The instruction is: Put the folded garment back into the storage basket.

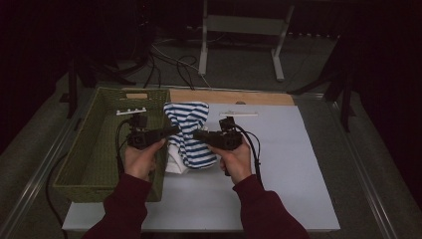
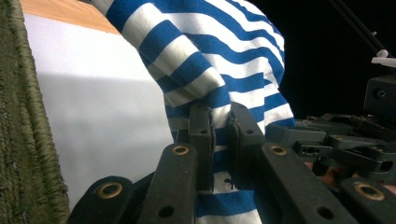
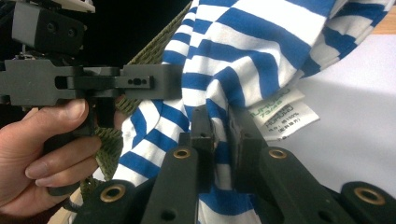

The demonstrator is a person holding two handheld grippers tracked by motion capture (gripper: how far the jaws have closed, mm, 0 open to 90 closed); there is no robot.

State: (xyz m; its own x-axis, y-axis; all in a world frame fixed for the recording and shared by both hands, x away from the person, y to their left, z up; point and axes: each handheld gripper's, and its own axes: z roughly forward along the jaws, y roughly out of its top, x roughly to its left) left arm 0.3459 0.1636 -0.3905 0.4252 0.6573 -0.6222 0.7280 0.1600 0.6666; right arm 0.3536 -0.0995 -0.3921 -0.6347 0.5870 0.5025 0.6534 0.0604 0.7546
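- While both claws pinch the same garment from opposite sides, the striped shirt (image 1: 189, 132) hangs gathered between them, lifted above the white tabletop (image 1: 278, 164) just beside the green wicker basket (image 1: 99, 144).
- Left claw (image 2: 220, 122): its jaws are pressed together on a bunched fold of blue-and-white cloth, with fabric spilling above and below the pads; that reads as a firm hold, not a light nip.
- Right claw (image 3: 220, 122): likewise clamped on a fold of the shirt, close to the sewn-in care label (image 3: 282, 116) (so probably near a seam or the neckline).
- Gripping at two near points keeps the cloth from sagging open, which I judge helps carry it as one bundle.
- A plain white piece (image 1: 175, 162) lies under the hanging stripes on the tabletop; whether it is part of the shirt or a separate cloth cannot be told.
- With the basket so near the left hand (image 1: 142, 159), the shirt seems bound for it.
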